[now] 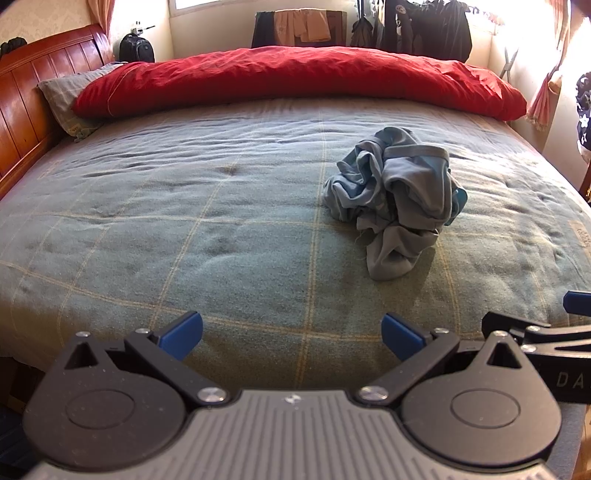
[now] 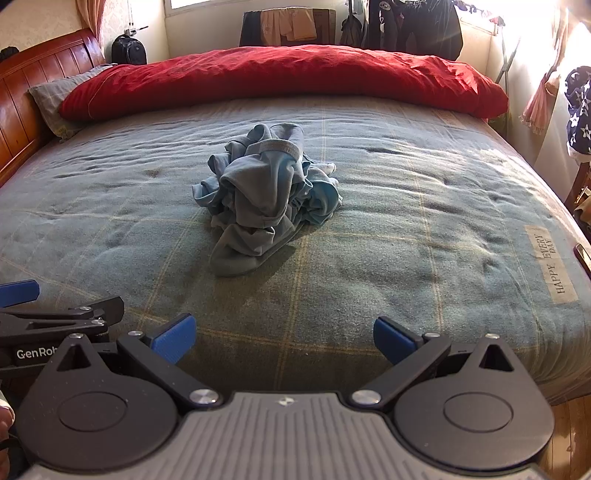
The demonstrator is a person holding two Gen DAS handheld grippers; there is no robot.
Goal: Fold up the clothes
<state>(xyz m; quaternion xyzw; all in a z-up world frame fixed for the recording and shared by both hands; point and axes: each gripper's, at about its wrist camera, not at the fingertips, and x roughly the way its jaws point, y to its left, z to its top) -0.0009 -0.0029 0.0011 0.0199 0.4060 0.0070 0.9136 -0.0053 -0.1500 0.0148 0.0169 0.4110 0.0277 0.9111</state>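
A crumpled blue-grey garment (image 1: 395, 195) lies in a heap on the checked grey-green bed cover (image 1: 221, 240), right of centre in the left wrist view. The right wrist view shows the same garment (image 2: 264, 195) a little left of centre on the bed cover (image 2: 424, 221). My left gripper (image 1: 291, 334) stands open over the near edge of the bed, well short of the heap, nothing between its blue pads. My right gripper (image 2: 284, 338) is open too, also near the bed's front edge and apart from the garment. Each gripper shows at the other view's side.
A long red duvet roll (image 1: 295, 77) lies across the far side of the bed, with a grey pillow (image 1: 66, 99) at the left. A wooden headboard (image 1: 26, 92) stands on the left. Clothes hang on a rack (image 2: 406, 26) behind.
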